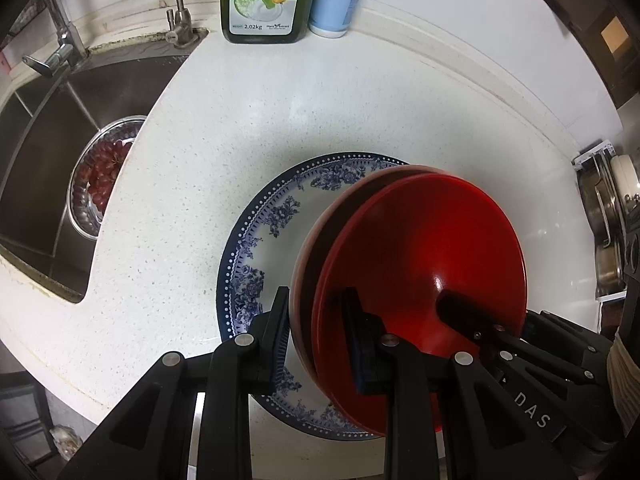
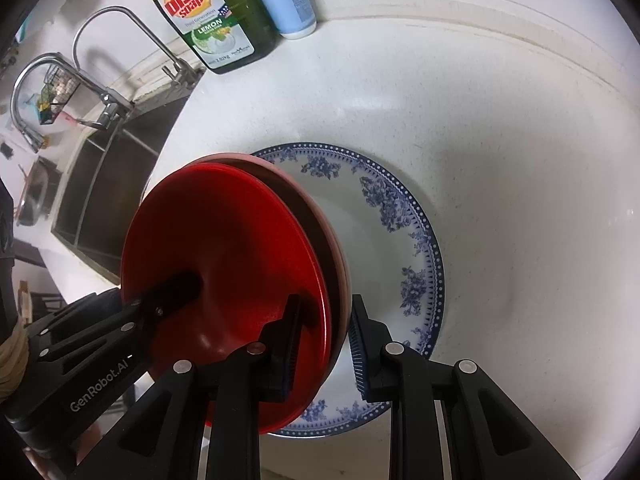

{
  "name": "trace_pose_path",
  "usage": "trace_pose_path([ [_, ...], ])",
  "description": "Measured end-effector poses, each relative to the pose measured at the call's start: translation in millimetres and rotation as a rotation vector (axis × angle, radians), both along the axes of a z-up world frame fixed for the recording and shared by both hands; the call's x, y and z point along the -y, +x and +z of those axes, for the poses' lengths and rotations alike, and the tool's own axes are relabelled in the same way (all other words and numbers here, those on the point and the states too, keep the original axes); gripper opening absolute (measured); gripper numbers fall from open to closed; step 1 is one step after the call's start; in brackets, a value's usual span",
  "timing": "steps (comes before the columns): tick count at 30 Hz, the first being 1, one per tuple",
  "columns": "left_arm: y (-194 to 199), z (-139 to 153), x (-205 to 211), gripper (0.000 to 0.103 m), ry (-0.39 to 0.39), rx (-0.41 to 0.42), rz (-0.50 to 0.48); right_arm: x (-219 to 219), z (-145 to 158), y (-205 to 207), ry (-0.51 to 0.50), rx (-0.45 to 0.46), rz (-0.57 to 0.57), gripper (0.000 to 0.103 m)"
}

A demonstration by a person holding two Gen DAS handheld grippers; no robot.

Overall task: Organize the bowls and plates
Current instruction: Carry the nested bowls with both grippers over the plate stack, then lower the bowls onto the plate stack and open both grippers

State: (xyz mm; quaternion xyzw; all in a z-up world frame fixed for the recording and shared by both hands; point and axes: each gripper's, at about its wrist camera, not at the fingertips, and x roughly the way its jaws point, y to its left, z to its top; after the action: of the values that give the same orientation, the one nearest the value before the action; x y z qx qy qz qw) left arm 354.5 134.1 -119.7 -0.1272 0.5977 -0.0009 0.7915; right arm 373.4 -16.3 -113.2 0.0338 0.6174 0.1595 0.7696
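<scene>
Both your grippers straddle the rims of two stacked bowls over a blue-patterned plate.

Your left gripper [image 1: 316, 332] and right gripper [image 2: 324, 336] each stand with fingers on either side of the glossy red bowl [image 1: 424, 264] and pink bowl [image 1: 316, 240]; whether the pads press, you cannot tell. Beneath sits the floral plate [image 1: 256, 248] on speckled white countertop [image 1: 240, 120]. Farther off: steel sink [image 1: 44, 148], a colander of grapes [image 1: 100, 176], green dish soap [image 2: 208, 16], a pale blue bottle [image 2: 286, 0].
</scene>
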Motion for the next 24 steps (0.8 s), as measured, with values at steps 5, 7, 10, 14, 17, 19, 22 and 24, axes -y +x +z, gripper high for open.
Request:
trace_pose_path([
  [5,4.8,-5.1,-1.8,0.026,-0.021,-0.013,-0.011,-2.0,0.0,3.2,-0.002,-0.001,-0.003,0.026],
  [7,5.4,-6.8,-2.6,0.026,-0.031,-0.017,-0.016,-1.7,1.0,3.6,-0.002,0.008,-0.004,0.026],
  [10,4.2,-5.3,-2.7,0.028,-0.020,0.001,-0.029,-0.4,1.7,3.8,-0.004,0.030,-0.007,0.026],
  [14,1.7,1.0,-5.8,0.042,0.031,0.042,-0.037,0.9,1.5,2.7,-0.001,0.044,-0.017,0.030],
  [17,-5.6,12.6,-6.1,0.053,0.061,0.098,-0.056,7.9,6.3,-3.6,-0.004,0.086,-0.052,0.037],
  [19,-13.8,24.3,-6.2,0.059,0.090,0.164,-0.049,11.1,13.7,-8.8,0.002,0.123,-0.068,0.041],
  [22,-29.2,42.6,-5.2,0.077,0.117,0.279,-0.026,17.8,29.5,-20.7,0.011,0.206,-0.103,0.048],
  [24,-40.1,53.5,-3.2,0.086,0.144,0.354,-0.013,22.4,43.4,-32.7,0.003,0.286,-0.117,0.056],
])
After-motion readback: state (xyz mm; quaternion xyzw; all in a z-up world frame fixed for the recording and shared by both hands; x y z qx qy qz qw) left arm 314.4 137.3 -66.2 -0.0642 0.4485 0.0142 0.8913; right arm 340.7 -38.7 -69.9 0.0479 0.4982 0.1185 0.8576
